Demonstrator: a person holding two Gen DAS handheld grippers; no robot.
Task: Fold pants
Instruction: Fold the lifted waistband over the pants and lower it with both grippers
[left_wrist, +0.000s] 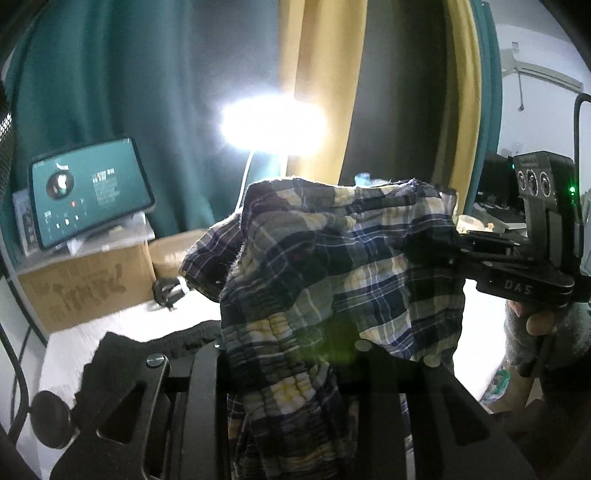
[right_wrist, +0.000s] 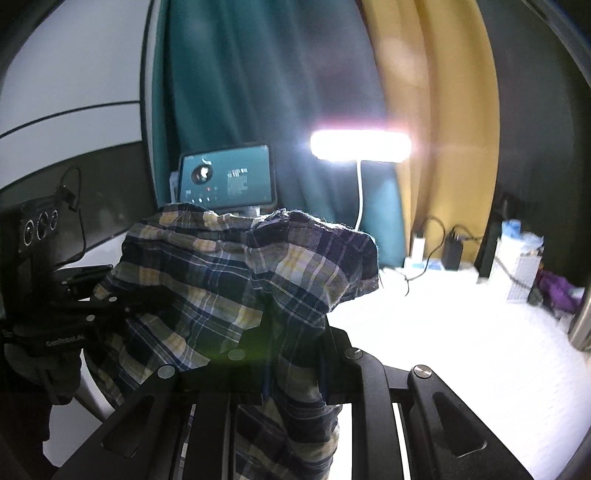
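The plaid pants (left_wrist: 325, 266), checked in navy, yellow and white, hang in the air between both grippers. My left gripper (left_wrist: 291, 354) is shut on the pants; the cloth drapes over its fingers and hides the tips. In the right wrist view the pants (right_wrist: 236, 280) drape over my right gripper (right_wrist: 288, 350), which is shut on them. The right gripper's body (left_wrist: 517, 254) shows at the right of the left wrist view, its jaw end buried in the cloth. The left gripper's body (right_wrist: 55, 295) shows at the left of the right wrist view.
A white table (right_wrist: 461, 350) lies below. A tablet (left_wrist: 88, 195) leans on a cardboard box (left_wrist: 85, 284) at the back left. A bright lamp (right_wrist: 360, 146) stands behind. Cables and a black charger (right_wrist: 452, 251) lie at the back right, near a purple cloth (right_wrist: 557, 291).
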